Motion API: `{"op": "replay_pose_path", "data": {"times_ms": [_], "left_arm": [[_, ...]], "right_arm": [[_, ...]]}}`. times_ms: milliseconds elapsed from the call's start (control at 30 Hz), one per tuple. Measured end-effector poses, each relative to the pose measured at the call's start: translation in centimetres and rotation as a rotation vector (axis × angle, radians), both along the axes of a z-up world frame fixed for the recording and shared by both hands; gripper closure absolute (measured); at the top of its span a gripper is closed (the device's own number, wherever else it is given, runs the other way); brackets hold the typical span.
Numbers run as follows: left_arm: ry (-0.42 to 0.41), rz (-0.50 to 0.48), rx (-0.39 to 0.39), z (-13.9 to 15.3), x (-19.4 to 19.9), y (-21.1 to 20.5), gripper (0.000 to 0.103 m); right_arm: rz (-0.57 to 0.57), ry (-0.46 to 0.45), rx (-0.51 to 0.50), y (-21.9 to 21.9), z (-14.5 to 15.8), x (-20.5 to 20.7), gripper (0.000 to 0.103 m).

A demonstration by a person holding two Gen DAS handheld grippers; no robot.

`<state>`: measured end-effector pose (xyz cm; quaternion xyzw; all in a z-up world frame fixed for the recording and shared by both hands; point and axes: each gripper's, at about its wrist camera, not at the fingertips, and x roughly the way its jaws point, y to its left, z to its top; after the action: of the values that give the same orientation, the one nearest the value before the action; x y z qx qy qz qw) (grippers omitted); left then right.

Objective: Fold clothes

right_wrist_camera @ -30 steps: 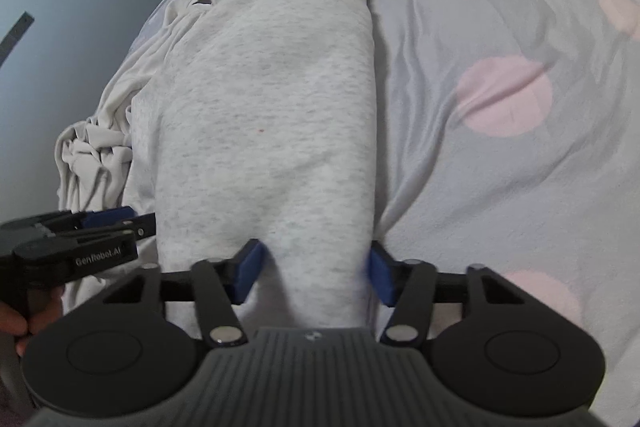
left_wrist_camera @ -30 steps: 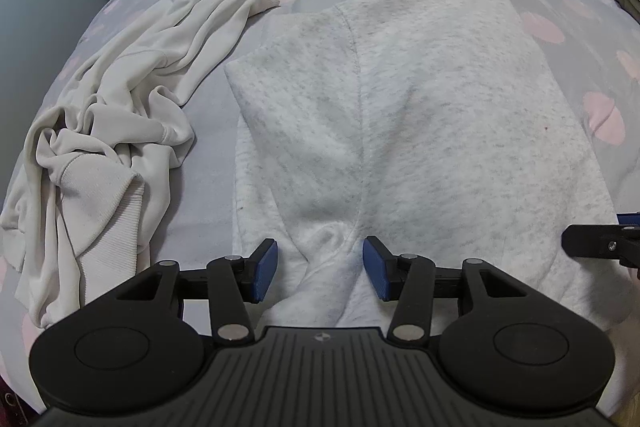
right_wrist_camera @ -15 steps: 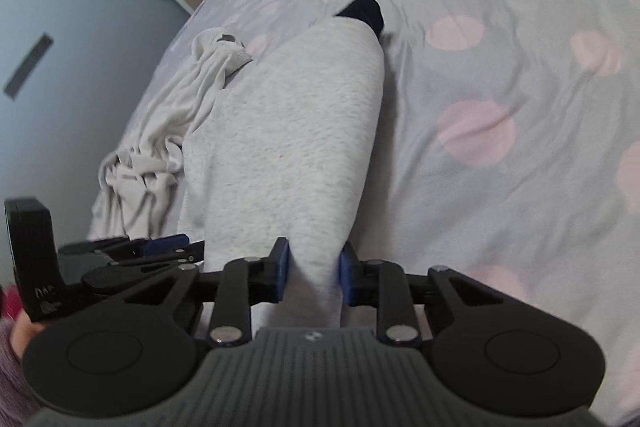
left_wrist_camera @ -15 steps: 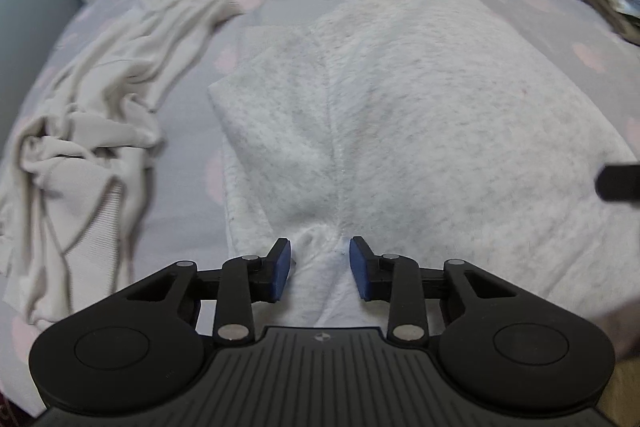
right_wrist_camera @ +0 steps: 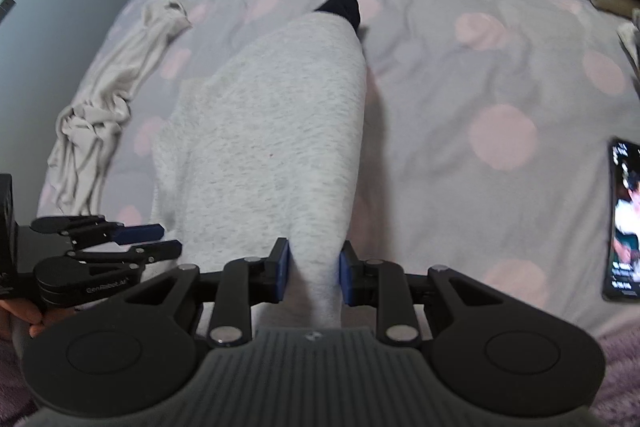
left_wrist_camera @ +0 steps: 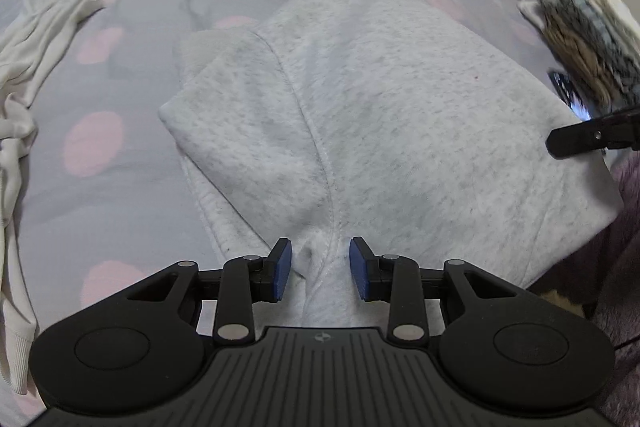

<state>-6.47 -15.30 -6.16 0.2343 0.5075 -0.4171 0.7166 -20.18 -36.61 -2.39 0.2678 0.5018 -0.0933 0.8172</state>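
**K:** On the bed (right_wrist_camera: 460, 99), near edge: grey sweatshirt (left_wrist_camera: 400, 99) lies lengthwise, long axis running straight away from both grippers toward its dark cuff (right_wrist_camera: 340, 5).

**M:** Grips?

**K:** Right gripper (right_wrist_camera: 313, 269) clenched on the sweatshirt's near right edge, fabric pinched between the pads. Left gripper (left_wrist_camera: 320, 269) straddles the near left hem; jaws part-closed, gaps at both pads, not clamped.

**M:** Which is nearer the cuff?

**K:** Neither, both at the near end. Cream garment (left_wrist_camera: 24, 99) lies crumpled left of the sweatshirt, phone (right_wrist_camera: 624, 223) to its right.
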Motion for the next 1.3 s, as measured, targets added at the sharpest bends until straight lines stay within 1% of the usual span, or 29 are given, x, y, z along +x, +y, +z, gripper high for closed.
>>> {"op": "replay_pose_path", "data": {"times_ms": [67, 100, 167, 233, 267, 367, 400, 433, 500, 567, 600, 633, 700, 767, 800, 833, 933, 1000, 1067, 1100, 1133, 1200, 1300], "left_arm": [[0.002, -0.002, 0.026, -0.5, 0.0, -0.4, 0.072], [0.018, 0.007, 0.028, -0.6, 0.1, -0.4, 0.072], [0.060, 0.032, 0.023, -0.8, 0.7, -0.1, 0.072], [0.089, 0.051, 0.013, -0.8, 1.2, 0.3, 0.068], [0.098, 0.055, 0.006, -0.7, 1.3, 0.5, 0.067], [0.102, 0.058, -0.009, 0.0, 1.6, 1.0, 0.067], [0.097, 0.060, -0.014, 0.3, 1.7, 1.2, 0.067], [0.081, 0.069, -0.020, 0.7, 1.9, 1.4, 0.067], [0.047, 0.089, -0.035, 1.7, 2.2, 1.8, 0.067], [0.005, 0.128, -0.071, 2.7, 3.0, 2.3, 0.067], [0.008, 0.157, -0.103, 3.1, 3.5, 2.6, 0.065], [0.019, 0.192, -0.134, 3.3, 4.1, 2.9, 0.057], [0.040, 0.260, -0.187, 3.6, 5.4, 3.3, 0.049], [0.050, 0.303, -0.215, 3.4, 6.3, 3.1, 0.049], [0.051, 0.319, -0.224, 3.2, 6.7, 3.0, 0.049], [0.040, 0.321, -0.222, 2.9, 6.9, 2.8, 0.047], [0.018, 0.339, -0.201, 1.6, 7.6, 2.0, 0.044], [0.040, 0.361, -0.182, 0.4, 8.4, 1.9, 0.044], [0.090, 0.381, -0.190, -0.7, 9.2, 2.0, 0.044], [0.116, 0.391, -0.194, -1.3, 9.6, 2.1, 0.044], [0.141, 0.401, -0.197, -1.9, 10.0, 2.1, 0.044], [0.165, 0.404, -0.205, -2.6, 10.4, 2.1, 0.043], [0.181, 0.394, -0.216, -3.3, 10.5, 1.9, 0.038]], "right_arm": [[0.006, 0.030, -0.001, -0.1, -1.1, -0.1, 0.075], [0.016, 0.046, -0.013, 0.0, -1.7, 0.0, 0.075], [0.035, 0.077, -0.041, 0.3, -2.8, 0.4, 0.074], [0.055, 0.108, -0.068, 0.6, -3.9, 0.7, 0.071], [0.065, 0.123, -0.082, 0.8, -4.4, 0.9, 0.069], [0.062, 0.159, -0.119, 0.4, -4.8, 0.5, 0.067], [0.057, 0.161, -0.135, 0.3, -4.7, 0.3, 0.064], [0.052, 0.163, -0.151, 0.2, -4.5, 0.2, 0.063], [0.041, 0.158, -0.182, -0.1, -3.9, 0.0, 0.063], [0.031, 0.151, -0.205, -0.3, -3.3, -0.1, 0.063], [0.031, 0.146, -0.201, -0.5, -3.1, 0.1, 0.062], [0.032, 0.139, -0.195, -0.7, -2.9, 0.3, 0.060], [0.040, 0.129, -0.186, -0.9, -2.6, 0.9, 0.056], [0.059, 0.124, -0.181, -1.2, -2.2, 1.6, 0.055], [0.068, 0.118, -0.179, -1.3, -1.9, 2.0, 0.052], [0.079, 0.104, -0.182, -1.5, -1.5, 2.5, 0.049], [0.111, 0.064, -0.208, -2.2, -0.8, 4.2, 0.048], [0.114, 0.049, -0.220, -3.0, -0.9, 5.5, 0.048], [0.111, 0.011, -0.208, -3.9, -1.2, 6.6, 0.046], [0.096, -0.018, -0.204, -4.2, -1.5, 6.8, 0.037], [0.080, -0.048, -0.200, -4.6, -1.7, 7.0, 0.035], [0.066, -0.047, -0.185, -4.9, -2.5, 7.6, 0.035], [0.046, -0.041, -0.160, -5.3, -3.6, 8.5, 0.035]]}}
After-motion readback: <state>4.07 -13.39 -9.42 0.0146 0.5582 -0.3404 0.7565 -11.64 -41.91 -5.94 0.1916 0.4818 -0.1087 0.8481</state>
